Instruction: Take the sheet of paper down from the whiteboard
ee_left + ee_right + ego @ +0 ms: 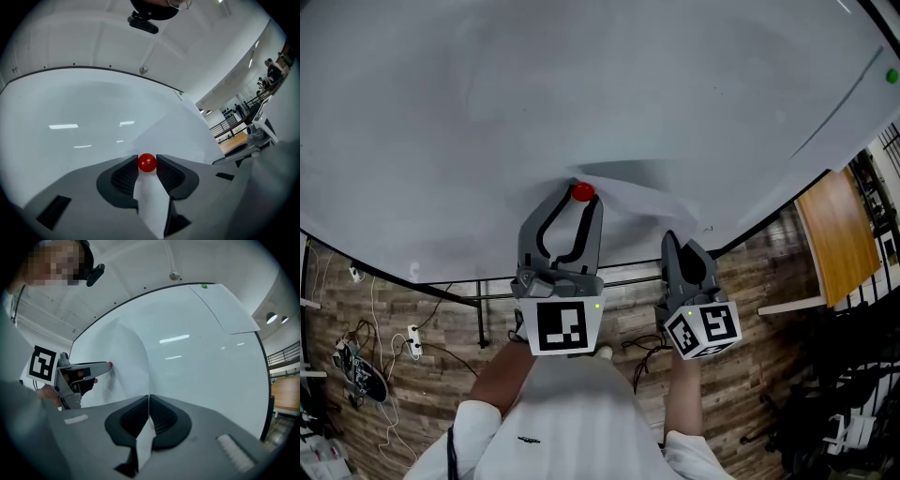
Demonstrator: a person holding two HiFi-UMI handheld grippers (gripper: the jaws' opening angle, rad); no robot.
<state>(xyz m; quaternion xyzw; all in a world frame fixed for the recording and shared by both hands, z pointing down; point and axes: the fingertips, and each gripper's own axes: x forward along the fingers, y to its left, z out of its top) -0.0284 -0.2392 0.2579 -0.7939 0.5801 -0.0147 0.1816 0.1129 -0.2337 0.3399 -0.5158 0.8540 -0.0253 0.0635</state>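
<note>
- The left tool is clenched on a small red magnet, a glossy ball caught between its ribbed dark pads. It is likely gripped there to pull the pin off and free the paper.
- The right tool is pinched tight on the edge of the sheet, thin white paper running between its pads. This probably keeps it from dropping once the magnet goes.
- Just beyond both tools' tips the sheet is pinned to the whiteboard and bows off it toward the right tool.
- The board is smooth, glossy white, with a dark frame.
</note>
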